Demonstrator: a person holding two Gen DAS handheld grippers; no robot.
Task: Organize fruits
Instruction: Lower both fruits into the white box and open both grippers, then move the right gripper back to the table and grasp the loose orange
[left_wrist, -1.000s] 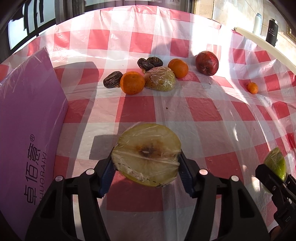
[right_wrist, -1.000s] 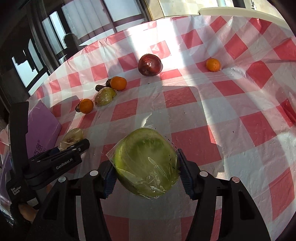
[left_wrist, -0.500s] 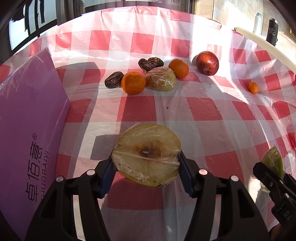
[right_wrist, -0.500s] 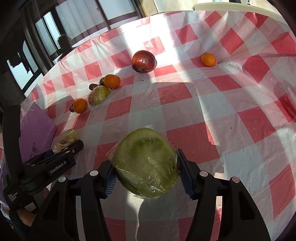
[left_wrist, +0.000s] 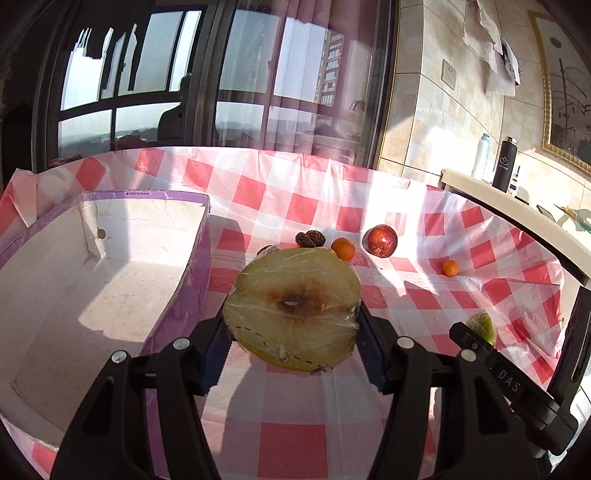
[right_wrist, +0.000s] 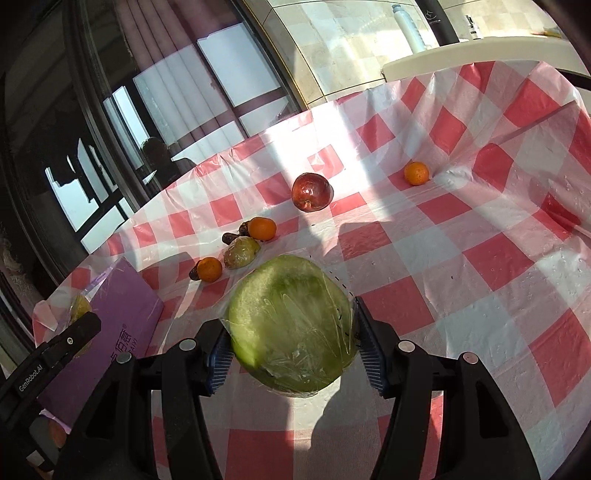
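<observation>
My left gripper (left_wrist: 293, 345) is shut on a plastic-wrapped apple half (left_wrist: 293, 306), cut face towards the camera, held above the table beside the open purple box (left_wrist: 110, 280). My right gripper (right_wrist: 291, 349) is shut on a second wrapped apple half (right_wrist: 291, 325), green skin side showing. On the red-checked cloth lie a red apple (right_wrist: 311, 192), two oranges (right_wrist: 262, 229) (right_wrist: 209, 268), a small orange (right_wrist: 416, 172), a wrapped fruit piece (right_wrist: 241, 252) and dark dates (left_wrist: 310, 239). The right gripper with its green half (left_wrist: 480, 326) shows at the left view's right edge.
The purple box has a white inside with nothing in it, and stands at the table's left. A white ledge (left_wrist: 517, 214) with two bottles (left_wrist: 504, 164) borders the far right. Windows lie behind the table's far edge.
My left gripper has risen and tilted up with its apple half, so the box's open inside now shows. The right gripper has lifted slightly with its half.
</observation>
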